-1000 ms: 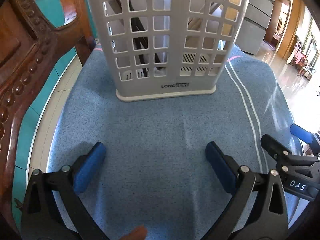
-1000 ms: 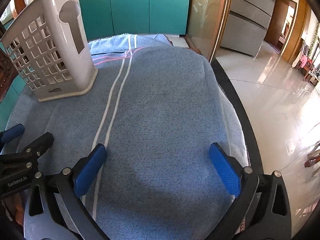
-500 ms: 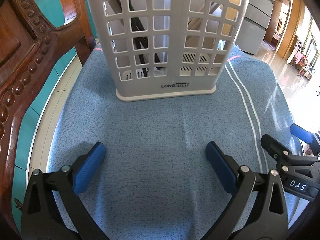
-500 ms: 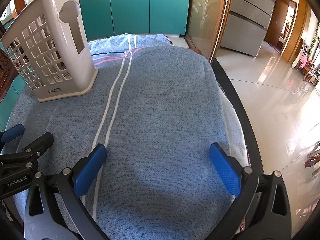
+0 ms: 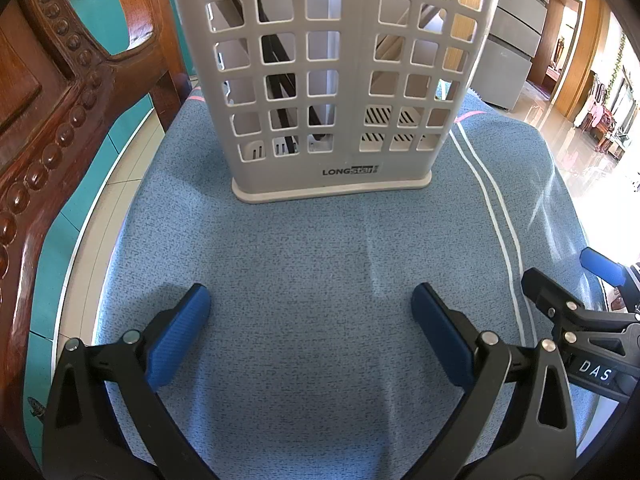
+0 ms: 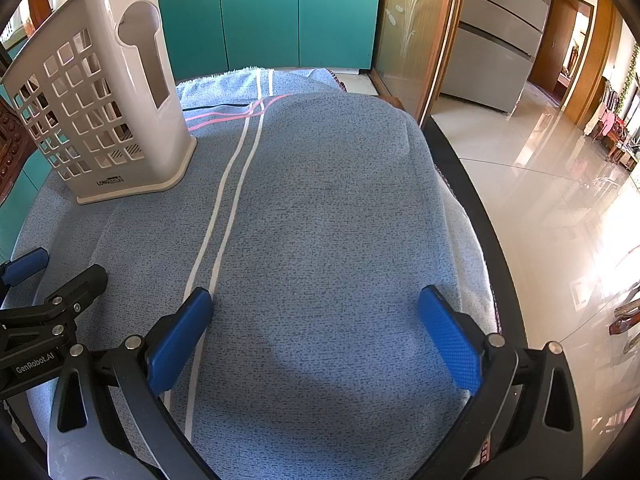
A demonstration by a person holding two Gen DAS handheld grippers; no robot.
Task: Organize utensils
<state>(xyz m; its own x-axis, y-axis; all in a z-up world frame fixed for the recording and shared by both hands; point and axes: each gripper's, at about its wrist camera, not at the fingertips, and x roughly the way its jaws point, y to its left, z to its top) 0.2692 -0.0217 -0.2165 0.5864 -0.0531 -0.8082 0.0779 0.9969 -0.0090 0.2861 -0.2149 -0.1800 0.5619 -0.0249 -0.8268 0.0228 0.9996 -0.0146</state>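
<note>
Blue towelling (image 6: 320, 220) lies bare of loose utensils, dark handles seemingly already standing in the caddy (image 5: 332, 80) ahead, so both left gripper (image 5: 306, 320) and right gripper (image 6: 316, 320), spread and unloaded, need only withdraw.

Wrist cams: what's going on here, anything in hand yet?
Nothing in hand. A person holds two tongs low over a blue cloth covering the table. The left tongs are open and empty, pointing at a white slotted utensil holder that stands upright on the cloth. Dark items show through its holes, but what they are is unclear. The right tongs are open and empty too, over bare cloth to the holder's right. No loose utensils are visible on the cloth.
</note>
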